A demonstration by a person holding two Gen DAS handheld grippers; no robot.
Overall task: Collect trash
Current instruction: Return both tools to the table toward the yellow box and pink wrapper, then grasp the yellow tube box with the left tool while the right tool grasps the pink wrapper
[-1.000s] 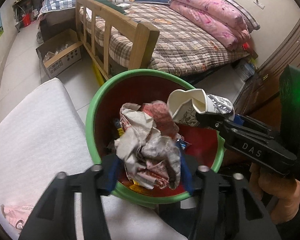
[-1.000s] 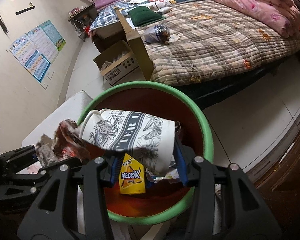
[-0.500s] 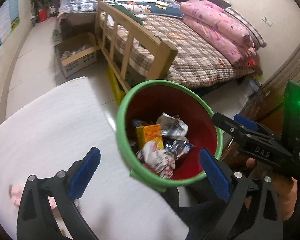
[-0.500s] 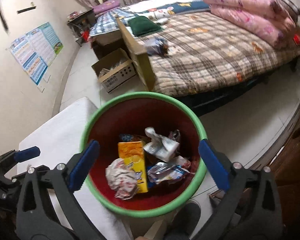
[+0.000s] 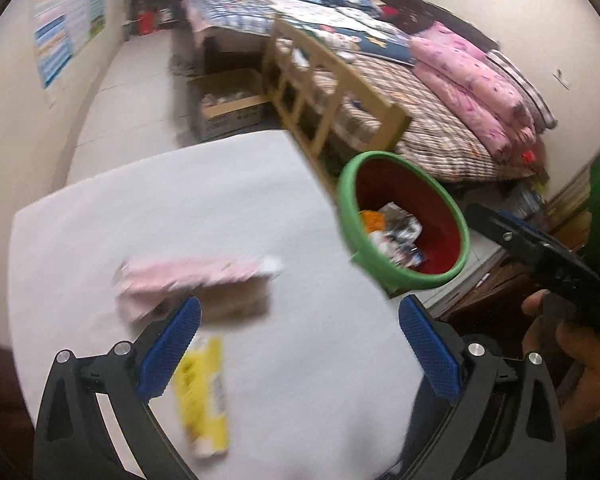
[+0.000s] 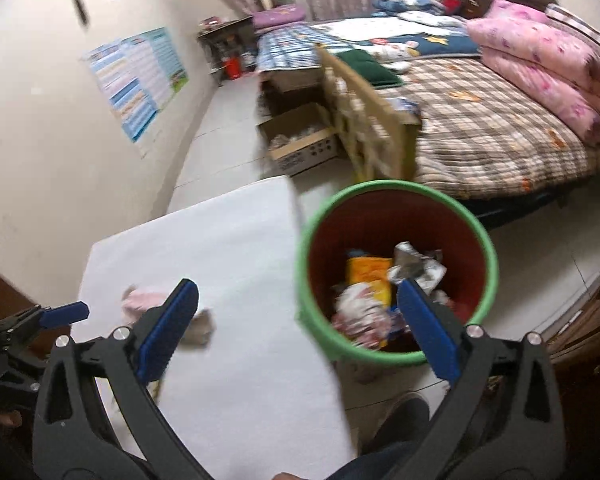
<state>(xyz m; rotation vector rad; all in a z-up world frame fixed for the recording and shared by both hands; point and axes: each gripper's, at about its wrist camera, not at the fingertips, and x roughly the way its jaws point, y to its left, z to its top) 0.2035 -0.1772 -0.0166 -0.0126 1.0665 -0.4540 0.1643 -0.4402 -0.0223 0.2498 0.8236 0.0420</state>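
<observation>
Both tools gape empty: my left tool (image 5: 298, 344) over the bench (image 5: 140, 208), near the pink wrapper (image 5: 192, 280) and yellow packet (image 5: 204, 396); right tool (image 6: 296, 330) beside the bin (image 6: 396, 272). I'd straddle 1 piece squarely before closing.

The left tool (image 5: 300, 354) is spread wide — its blue pads (image 5: 172, 346) stand far apart with nothing between them, pointing forward and down. The right tool (image 6: 298, 328) is likewise spread wide and empty, its pads (image 6: 428, 330) well separated. In the left view the right tool appears at the far right, gripped from below by a bare hand (image 5: 572, 354) — fingers curled round its handle.
</observation>
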